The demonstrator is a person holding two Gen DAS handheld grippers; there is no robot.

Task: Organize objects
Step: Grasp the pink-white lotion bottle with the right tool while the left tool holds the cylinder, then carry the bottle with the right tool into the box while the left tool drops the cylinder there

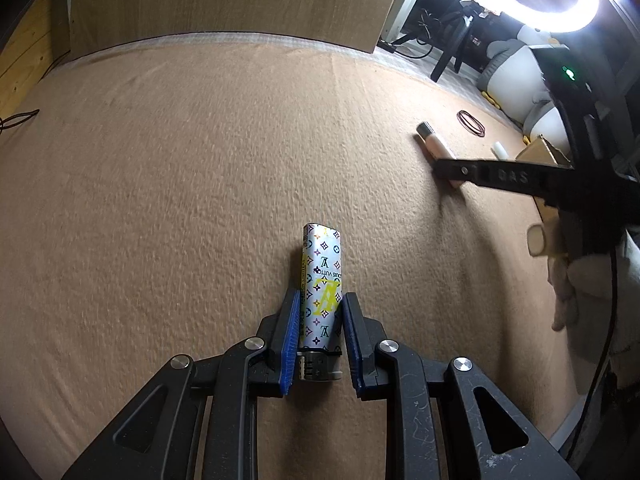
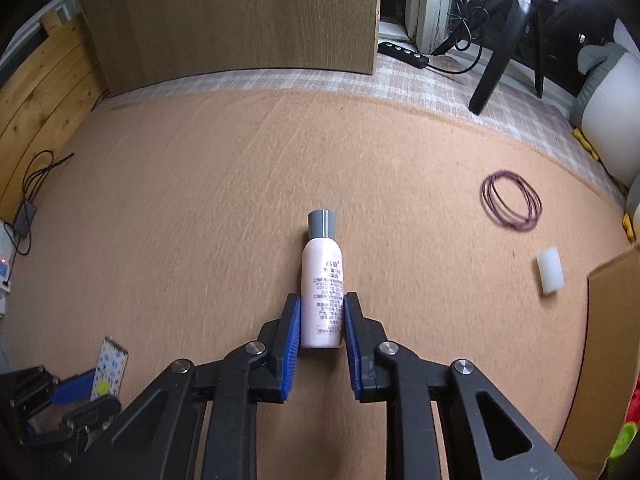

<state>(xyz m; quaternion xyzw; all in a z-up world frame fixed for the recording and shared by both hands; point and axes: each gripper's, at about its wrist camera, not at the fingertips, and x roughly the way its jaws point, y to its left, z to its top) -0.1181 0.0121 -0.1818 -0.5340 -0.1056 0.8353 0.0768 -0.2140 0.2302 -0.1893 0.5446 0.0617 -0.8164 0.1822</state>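
The left hand-held gripper (image 1: 320,320) is clamping a patterned lighter (image 1: 322,280); right of the lighter, the right hand-held gripper (image 2: 322,320) is gripping a pink bottle (image 2: 323,280) on the carpet (image 2: 200,220).

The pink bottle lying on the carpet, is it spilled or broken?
No. The pink bottle lies on its side on the carpet, but its grey cap is on and nothing has leaked. The right tool is clamped on it. Nothing looks damaged.
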